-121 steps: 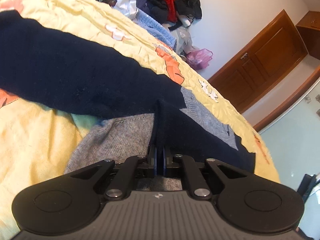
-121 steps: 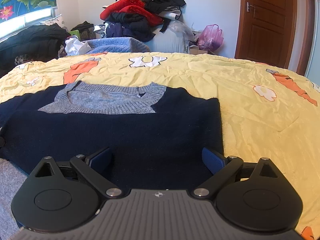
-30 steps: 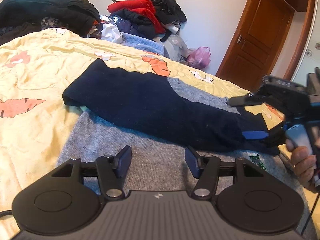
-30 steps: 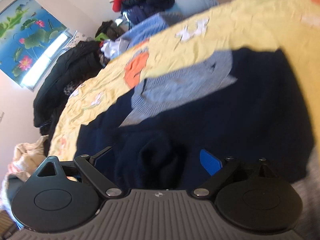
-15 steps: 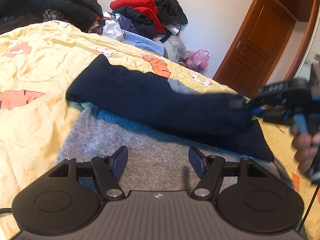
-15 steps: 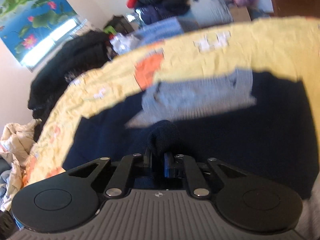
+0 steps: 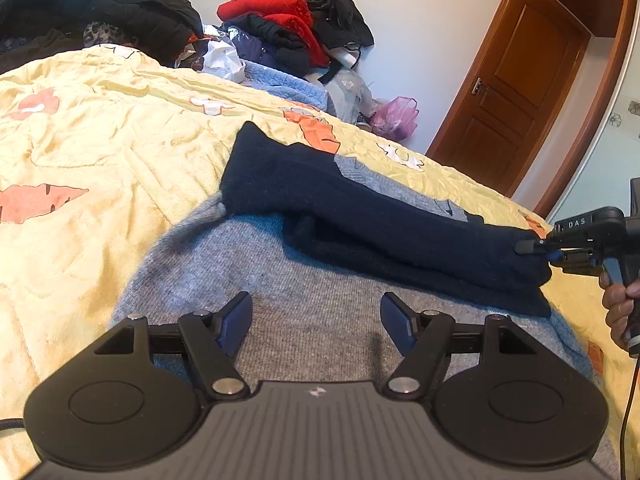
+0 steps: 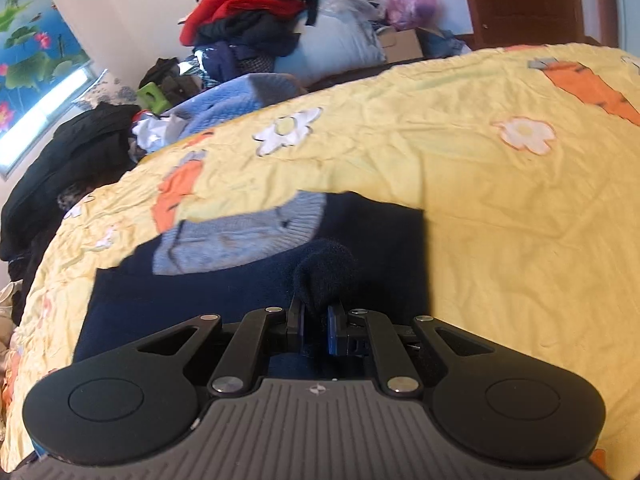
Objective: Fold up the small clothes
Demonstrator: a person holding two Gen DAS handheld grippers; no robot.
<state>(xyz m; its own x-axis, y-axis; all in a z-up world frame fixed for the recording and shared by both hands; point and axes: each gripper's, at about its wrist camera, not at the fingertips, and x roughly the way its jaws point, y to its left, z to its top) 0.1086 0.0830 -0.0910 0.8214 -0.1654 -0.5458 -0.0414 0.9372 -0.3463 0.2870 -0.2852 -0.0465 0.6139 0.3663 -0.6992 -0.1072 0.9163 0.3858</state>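
A yellow quilt (image 7: 120, 152) printed with orange carrots and white flowers covered the bed and carried the work. A heap of clothes (image 7: 288, 28) stood against the wall behind it, beside a brown door (image 7: 516, 80). A grey knitted garment (image 7: 304, 280) lay flat on the quilt nearest the left wrist camera. The navy sweater (image 7: 360, 216), with a grey neckband (image 8: 244, 236), lay partly on the grey garment, folded into a long band across the quilt. The left gripper (image 7: 316, 320) hovered above the grey garment; its jaws stood apart, had just been opening, and held nothing. The right gripper (image 8: 314, 330), held by a hand (image 7: 620, 308), had its jaws clamped on a bunched fold at the sweater's end.
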